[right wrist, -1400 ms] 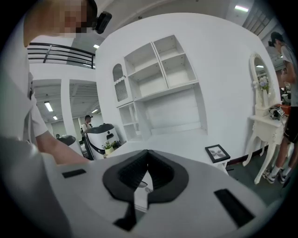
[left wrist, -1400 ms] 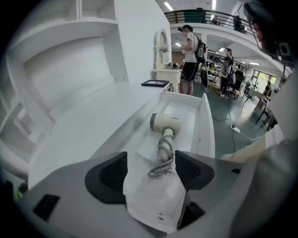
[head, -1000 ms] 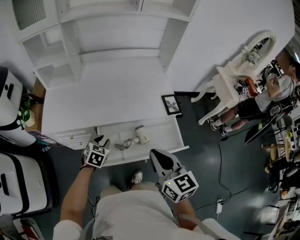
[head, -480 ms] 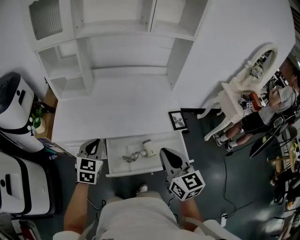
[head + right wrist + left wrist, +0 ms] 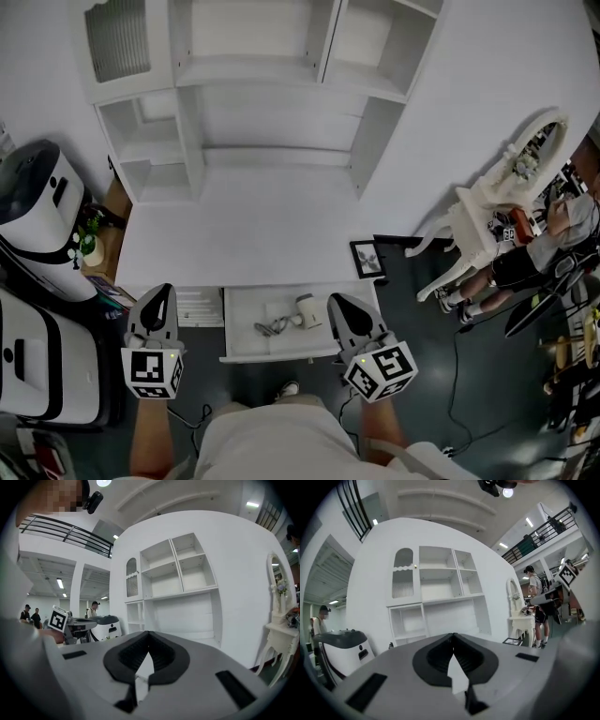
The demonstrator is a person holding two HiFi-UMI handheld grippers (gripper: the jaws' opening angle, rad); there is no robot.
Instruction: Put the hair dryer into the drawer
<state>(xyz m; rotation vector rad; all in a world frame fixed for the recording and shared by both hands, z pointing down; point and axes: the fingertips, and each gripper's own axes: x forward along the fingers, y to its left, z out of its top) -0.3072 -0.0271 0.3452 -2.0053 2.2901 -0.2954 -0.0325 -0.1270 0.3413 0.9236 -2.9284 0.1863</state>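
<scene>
The white hair dryer [image 5: 306, 312] lies in the open white drawer [image 5: 246, 349], with its grey cord [image 5: 272, 327] bunched to its left. My left gripper [image 5: 159, 292] hovers left of the drawer, shut and empty. My right gripper [image 5: 338, 304] hangs over the drawer's right front corner, also shut with nothing in it. In the left gripper view the left gripper [image 5: 452, 635] points level at the white shelf unit [image 5: 436, 590], jaws together. The right gripper [image 5: 148, 633] in its own view faces the same shelf unit [image 5: 176, 581], its jaws meeting at the tips.
The white desk top [image 5: 244, 225] lies behind the drawer, the shelf unit [image 5: 262, 94] above it. A small framed picture [image 5: 367, 258] stands on the dark floor by the desk's right end. A white vanity [image 5: 492, 211] is at right, white-and-black machines [image 5: 37, 216] at left.
My left gripper has left the drawer's front left corner, risen and moved out to the left of the drawer. The right gripper has lifted a little. The dryer stays in the drawer.
</scene>
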